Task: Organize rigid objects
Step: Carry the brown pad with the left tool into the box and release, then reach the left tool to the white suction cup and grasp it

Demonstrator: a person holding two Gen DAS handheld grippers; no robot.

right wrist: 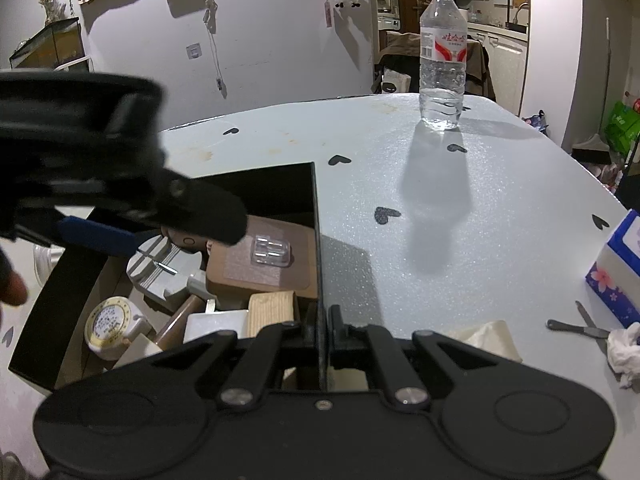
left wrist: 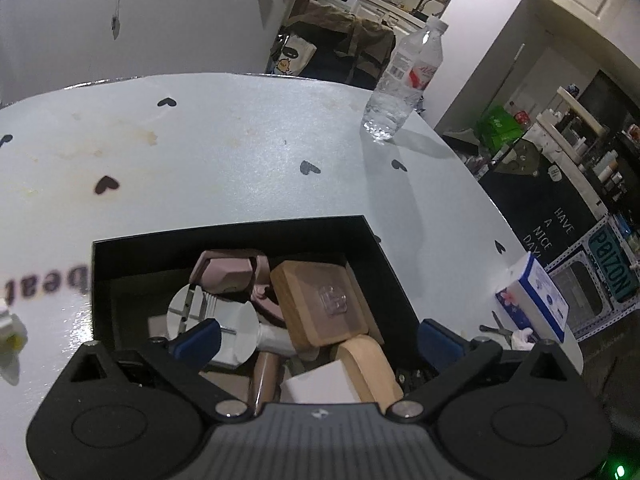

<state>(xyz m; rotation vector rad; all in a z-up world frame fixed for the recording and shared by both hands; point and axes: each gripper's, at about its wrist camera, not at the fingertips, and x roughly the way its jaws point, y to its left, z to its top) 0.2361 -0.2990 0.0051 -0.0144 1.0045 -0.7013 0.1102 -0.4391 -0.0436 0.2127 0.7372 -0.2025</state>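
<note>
**Right gripper pinches the box wall; left gripper hangs spread above the contents**

The black box (right wrist: 276, 188) sits on the pale heart-printed table (right wrist: 440, 208), toward its near left part. In the right wrist view the right gripper (right wrist: 323, 330) is pressed together on the box's right wall, the thin black edge running up between its fingers. The left wrist view does not show that grip; it shows the left gripper (left wrist: 316, 340) spread wide over the box's near side, its two blue pads (left wrist: 200, 342) apart with nothing between them.

Inside the box, both views show one wooden board (left wrist: 320, 304) with a clear plastic hook stuck on it, and one white round slotted piece (left wrist: 212, 320). Only the left view shows the pink object (left wrist: 228, 274) at the box's far side. Only the right view shows the round yellow-rimmed container (right wrist: 110, 326) in the box's near left corner.

One water bottle (right wrist: 442, 56) stands near the table's far edge. One blue-and-white tissue box (right wrist: 618, 268) sits at the right edge, with one crumpled tissue (right wrist: 626, 350) just beside it.
</note>
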